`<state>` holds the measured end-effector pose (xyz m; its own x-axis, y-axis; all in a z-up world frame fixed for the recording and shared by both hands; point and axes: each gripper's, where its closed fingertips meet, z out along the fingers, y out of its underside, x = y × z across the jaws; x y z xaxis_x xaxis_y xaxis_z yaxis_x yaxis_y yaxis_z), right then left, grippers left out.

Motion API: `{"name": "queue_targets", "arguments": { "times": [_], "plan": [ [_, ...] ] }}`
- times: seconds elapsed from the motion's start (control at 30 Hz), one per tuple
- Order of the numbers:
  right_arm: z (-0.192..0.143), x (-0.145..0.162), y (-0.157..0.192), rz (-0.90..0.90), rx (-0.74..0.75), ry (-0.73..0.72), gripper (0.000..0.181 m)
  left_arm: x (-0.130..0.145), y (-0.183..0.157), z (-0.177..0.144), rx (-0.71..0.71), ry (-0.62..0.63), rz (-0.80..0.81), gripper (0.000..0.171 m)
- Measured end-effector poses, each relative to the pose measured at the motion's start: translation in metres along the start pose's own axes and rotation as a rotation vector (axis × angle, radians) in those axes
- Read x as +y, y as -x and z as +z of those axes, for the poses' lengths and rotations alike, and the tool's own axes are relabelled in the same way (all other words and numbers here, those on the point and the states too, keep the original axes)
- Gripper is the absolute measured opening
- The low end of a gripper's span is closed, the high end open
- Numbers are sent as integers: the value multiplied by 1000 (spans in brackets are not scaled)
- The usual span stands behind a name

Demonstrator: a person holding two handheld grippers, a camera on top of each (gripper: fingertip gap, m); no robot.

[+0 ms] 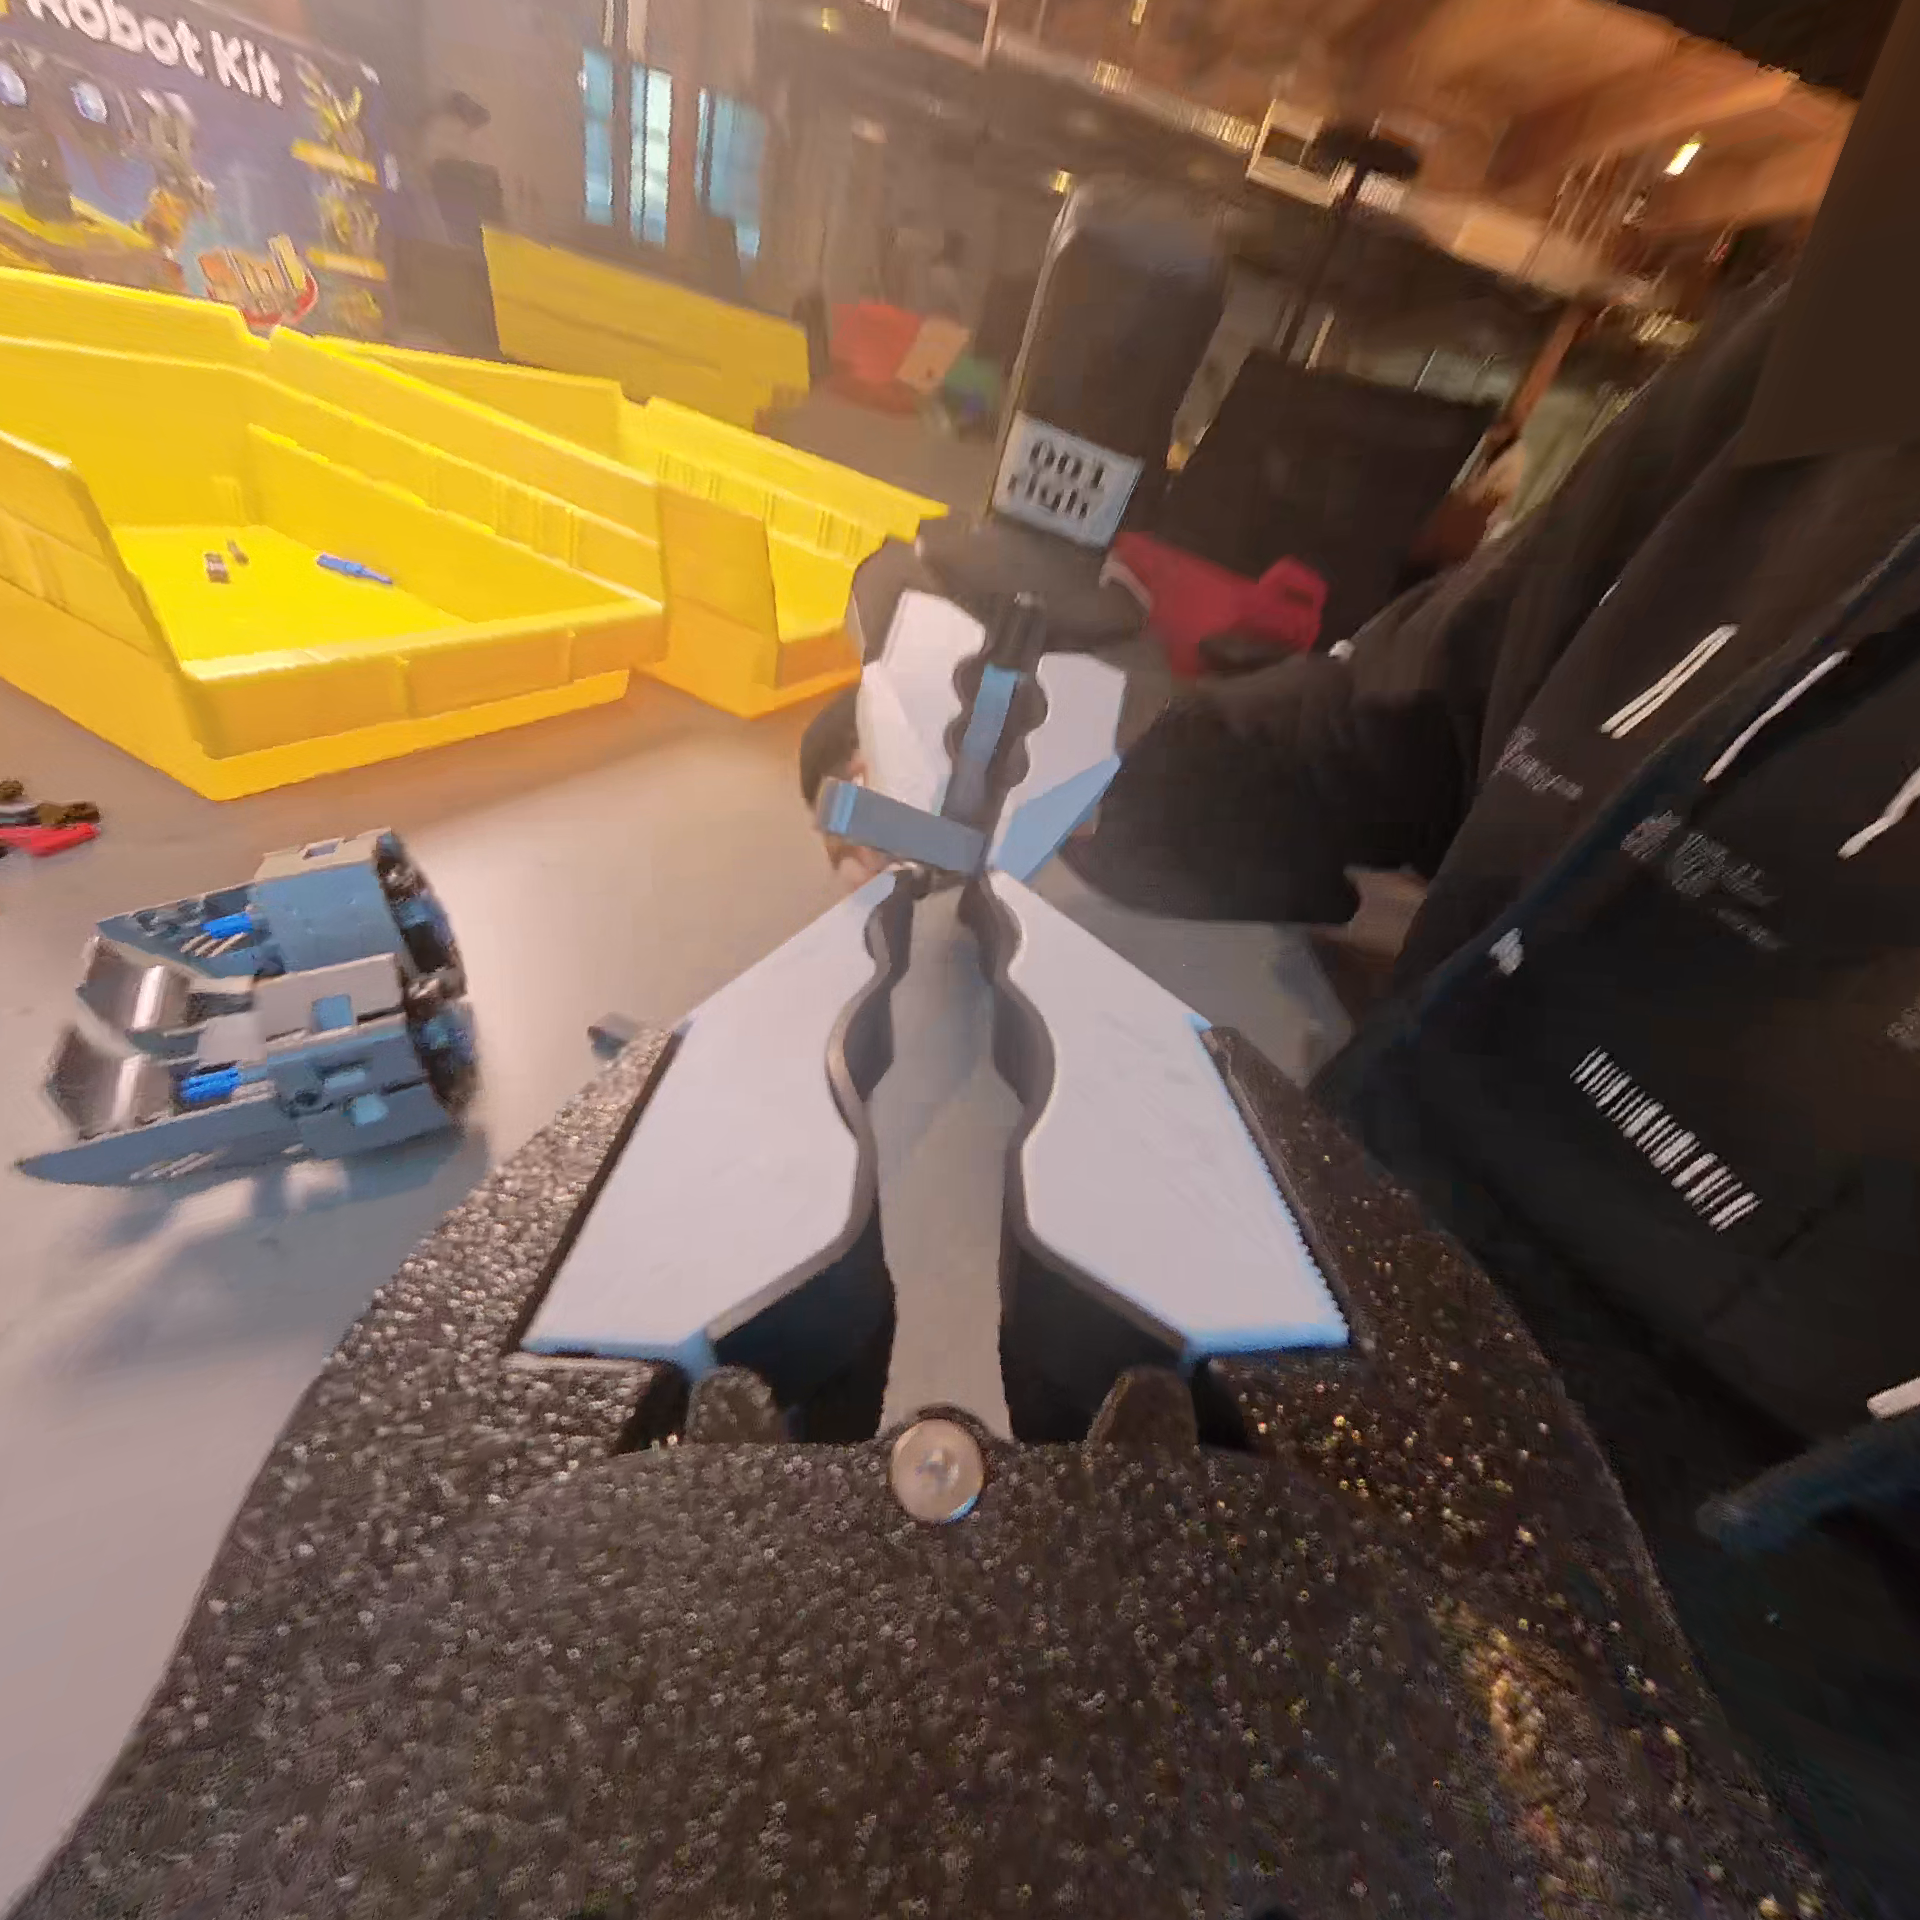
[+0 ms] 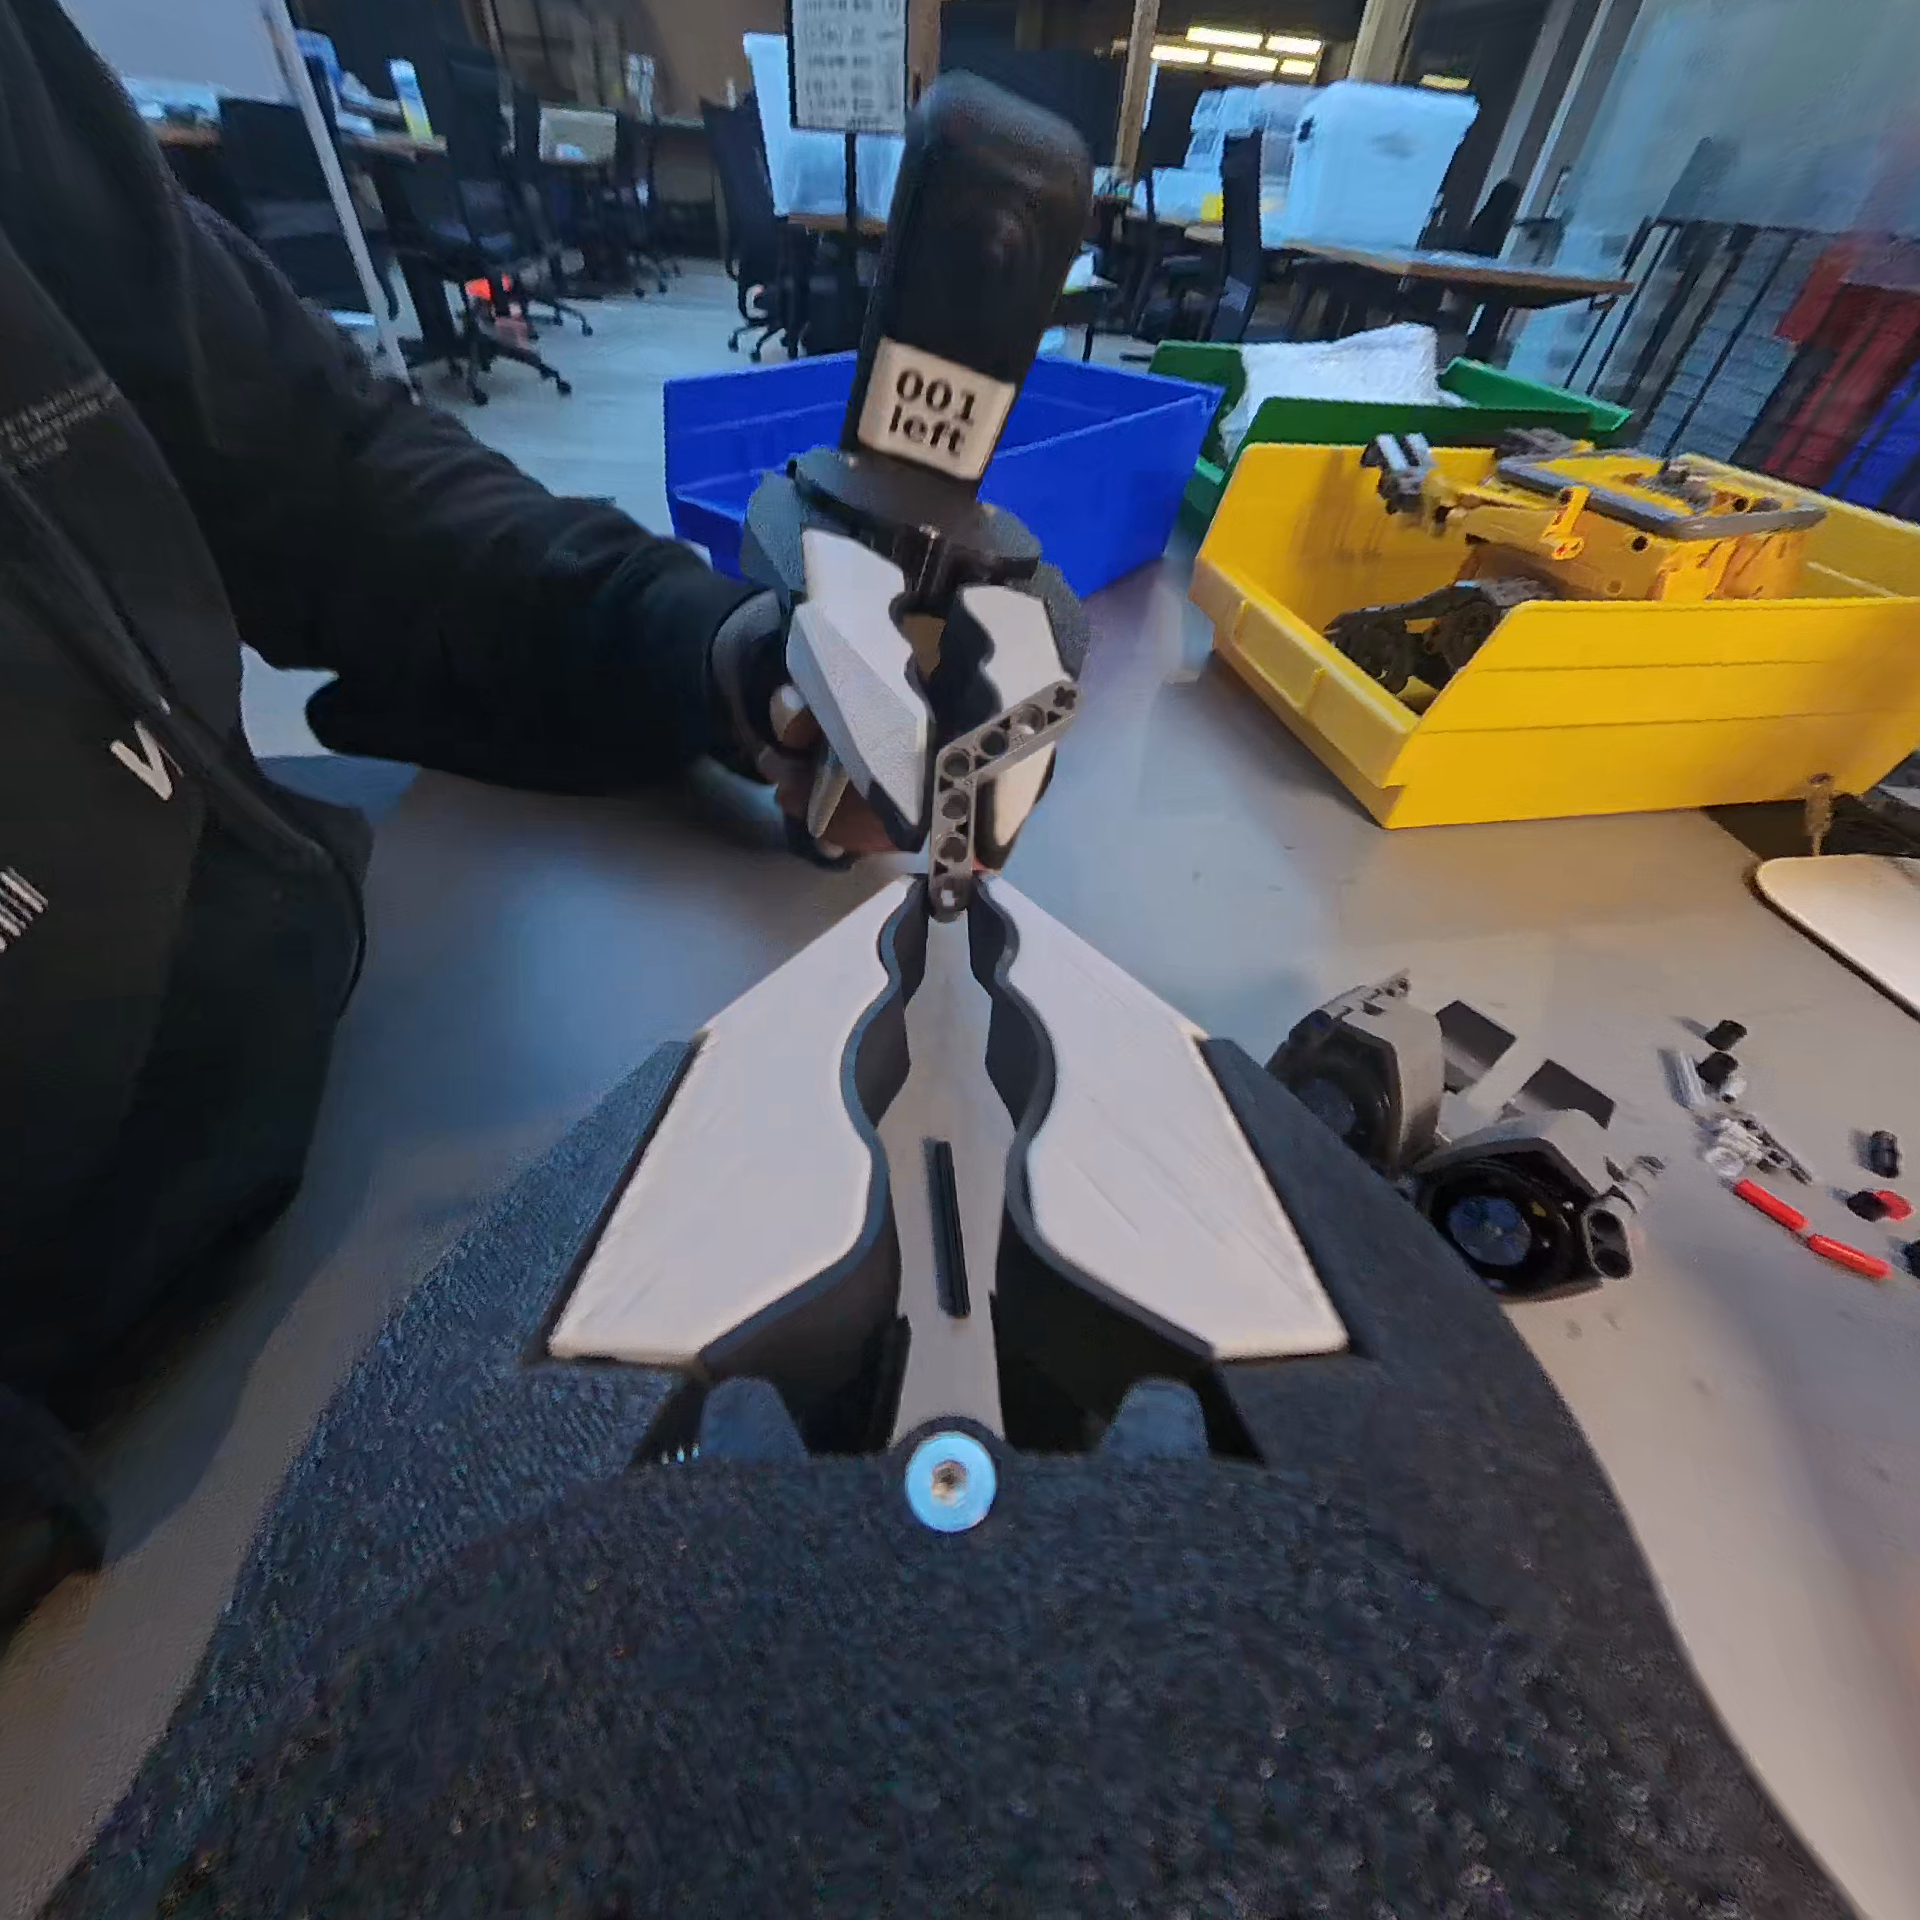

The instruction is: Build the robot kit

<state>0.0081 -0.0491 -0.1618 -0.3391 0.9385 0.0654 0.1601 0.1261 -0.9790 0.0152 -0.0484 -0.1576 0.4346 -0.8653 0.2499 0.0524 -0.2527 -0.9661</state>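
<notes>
Each wrist camera looks forward along its own gripper, low over the tabletop (image 2: 1195, 831), facing the other close up; both share the grey bent beam (image 2: 982, 790) between.

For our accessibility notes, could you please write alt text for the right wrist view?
The right gripper pinches the lower end of a bent grey plastic beam with holes, whose upper part the left gripper, held opposite by a dark-sleeved person, also grips. A grey table holds a yellow bin with a yellow tracked model, a blue bin and a grey brick assembly.
</notes>
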Motion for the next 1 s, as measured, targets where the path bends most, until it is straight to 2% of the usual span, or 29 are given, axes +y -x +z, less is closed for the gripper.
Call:
{"name": "queue_targets", "arguments": {
  "times": [0.03, 0.13, 0.2, 0.4, 0.63, 0.9, 1.0],
  "plan": [
    [-1, 7, 2, -11, -20, 52, 6, 8, 5, -4, -26, 60, 31, 20],
    [-4, 40, 12, -40, -84, 262, 5, 30, 25, -22, -128, 229, 112, 29],
    [-6, 62, 19, -55, -114, 383, 5, 35, 36, -33, -182, 272, 152, 30],
    [-1, 94, 32, -88, -142, 567, 6, 52, 28, -28, -133, 374, 182, 29],
    [0, 90, 27, -59, -124, 523, 18, 60, 20, -22, -119, 415, 194, 31],
    [-6, 66, 6, -10, -69, 370, 26, 26, 46, -36, -282, 243, 124, 51],
    [-10, 69, 1, -5, -62, 376, 29, 29, 53, -41, -309, 259, 115, 53]
  ]
}}
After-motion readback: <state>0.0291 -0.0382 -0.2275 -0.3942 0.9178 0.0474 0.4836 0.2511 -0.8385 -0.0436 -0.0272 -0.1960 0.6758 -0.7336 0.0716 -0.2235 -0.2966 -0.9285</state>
